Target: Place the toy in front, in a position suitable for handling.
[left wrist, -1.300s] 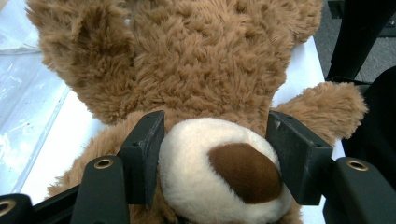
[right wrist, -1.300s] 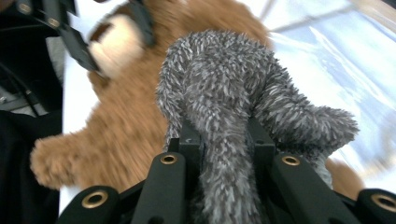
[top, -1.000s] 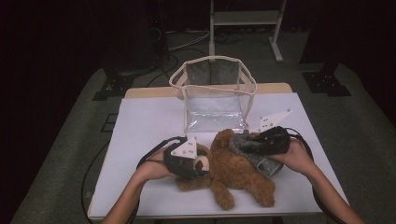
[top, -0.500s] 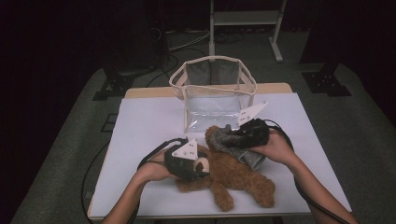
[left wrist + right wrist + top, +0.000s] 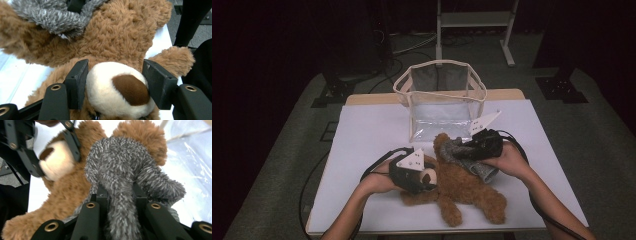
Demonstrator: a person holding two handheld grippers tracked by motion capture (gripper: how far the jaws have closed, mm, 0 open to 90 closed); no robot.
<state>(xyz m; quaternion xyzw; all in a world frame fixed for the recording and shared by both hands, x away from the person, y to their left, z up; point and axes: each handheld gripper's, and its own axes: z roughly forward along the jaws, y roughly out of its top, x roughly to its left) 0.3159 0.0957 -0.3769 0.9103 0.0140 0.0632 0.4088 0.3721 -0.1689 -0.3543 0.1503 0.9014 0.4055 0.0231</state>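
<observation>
A brown teddy bear (image 5: 467,187) lies on its back on the white table (image 5: 372,135). My left gripper (image 5: 428,176) is shut on its cream muzzle (image 5: 120,87), one pad pressing each side. My right gripper (image 5: 457,149) is shut on a grey fuzzy cloth (image 5: 120,165), which it holds over the bear's upper body, next to the head. The cloth (image 5: 50,17) drapes across the brown fur, and its other end (image 5: 479,169) trails under my right hand. In the right gripper view the left gripper (image 5: 57,152) clamps the muzzle at upper left.
A clear bag with beige trim (image 5: 439,87) stands open at the back of the table, just behind the bear. The bear's legs (image 5: 492,210) reach toward the front edge. Cables trail from both grippers off the table. A metal stand (image 5: 472,20) stands on the floor beyond.
My right gripper has carried the grey cloth leftward across the bear, toward its head. My left gripper has stayed on the muzzle.
</observation>
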